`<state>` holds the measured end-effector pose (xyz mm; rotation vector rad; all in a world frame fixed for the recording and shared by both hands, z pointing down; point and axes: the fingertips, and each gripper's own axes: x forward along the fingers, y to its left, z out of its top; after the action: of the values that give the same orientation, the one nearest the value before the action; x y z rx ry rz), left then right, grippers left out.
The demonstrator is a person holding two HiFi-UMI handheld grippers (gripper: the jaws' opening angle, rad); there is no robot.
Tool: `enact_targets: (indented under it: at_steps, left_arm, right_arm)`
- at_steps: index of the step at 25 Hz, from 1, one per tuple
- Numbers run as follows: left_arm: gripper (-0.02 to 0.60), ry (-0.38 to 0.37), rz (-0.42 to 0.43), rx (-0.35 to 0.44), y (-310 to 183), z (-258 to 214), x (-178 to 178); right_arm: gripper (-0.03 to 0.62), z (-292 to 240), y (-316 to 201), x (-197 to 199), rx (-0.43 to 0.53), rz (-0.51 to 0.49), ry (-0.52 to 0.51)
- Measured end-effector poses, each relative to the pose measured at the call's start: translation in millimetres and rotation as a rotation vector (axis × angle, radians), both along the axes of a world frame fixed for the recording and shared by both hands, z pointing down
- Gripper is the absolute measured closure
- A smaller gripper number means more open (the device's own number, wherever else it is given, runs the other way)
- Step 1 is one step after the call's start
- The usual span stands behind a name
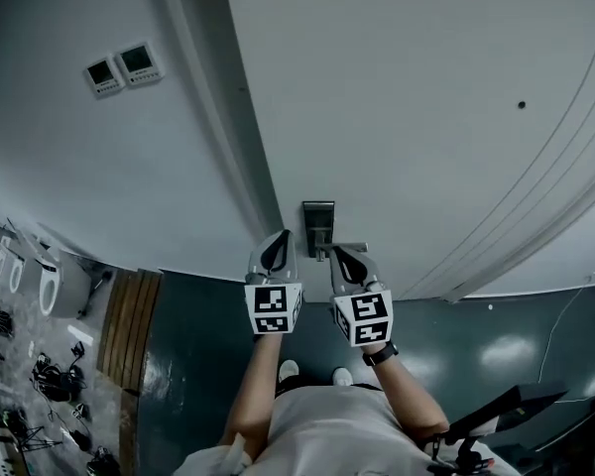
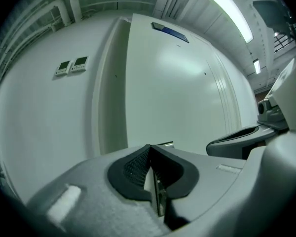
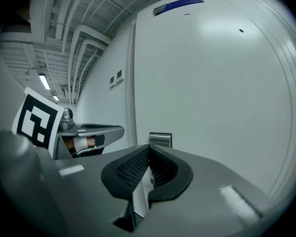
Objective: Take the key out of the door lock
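Observation:
A white door (image 1: 407, 97) fills the middle of the head view, with a metal lock plate (image 1: 317, 222) and a lever handle (image 1: 349, 248) at its edge. I cannot make out a key in any view. My left gripper (image 1: 277, 238) is held just left of the plate, shut with nothing between its pads. My right gripper (image 1: 339, 254) is shut and empty too, right below the handle. In the left gripper view the closed jaws (image 2: 149, 149) point at the plate (image 2: 166, 144). The right gripper view shows the shut jaws (image 3: 148, 149) under the plate (image 3: 160, 139).
Two small wall panels (image 1: 122, 67) hang left of the door frame (image 1: 228, 137). A wooden slatted piece (image 1: 129, 325), cables and white objects (image 1: 40, 375) lie on the floor at the left. A black stand (image 1: 506, 415) is at the lower right.

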<state>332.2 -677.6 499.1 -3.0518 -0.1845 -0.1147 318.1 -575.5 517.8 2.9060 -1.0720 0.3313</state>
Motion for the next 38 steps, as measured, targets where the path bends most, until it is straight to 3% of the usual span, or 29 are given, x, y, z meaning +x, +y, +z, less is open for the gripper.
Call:
enact_targets:
  at_steps: [10, 14, 20, 31, 38]
  left_arm:
    - [0.577, -0.038, 0.015, -0.035, -39.0, 16.0, 45.2]
    - [0.547, -0.038, 0.048, -0.050, -38.3, 12.8, 58.4]
    - [0.453, -0.023, 0.095, -0.032, -37.0, 4.4, 68.9]
    - [0.460, -0.013, 0.198, -0.065, -24.8, -3.7, 87.0]
    - [0.471, -0.031, 0.195, -0.057, -24.0, -3.2, 89.4]
  right_arm:
    - [0.591, 38.5, -9.4, 1.2, -0.031, 0.061, -0.095]
    - [0.591, 58.4, -5.8, 0.7, -0.035, 0.082, -0.138]
    - [0.591, 96.2, 1.1, -3.3, -0.036, 0.105, -0.211]
    - [0.587, 115.4, 13.7, 22.7, 0.029, 0.159, -0.286]
    - [0.528, 159.3, 8.8, 39.5, 0.005, 0.125, -0.369]
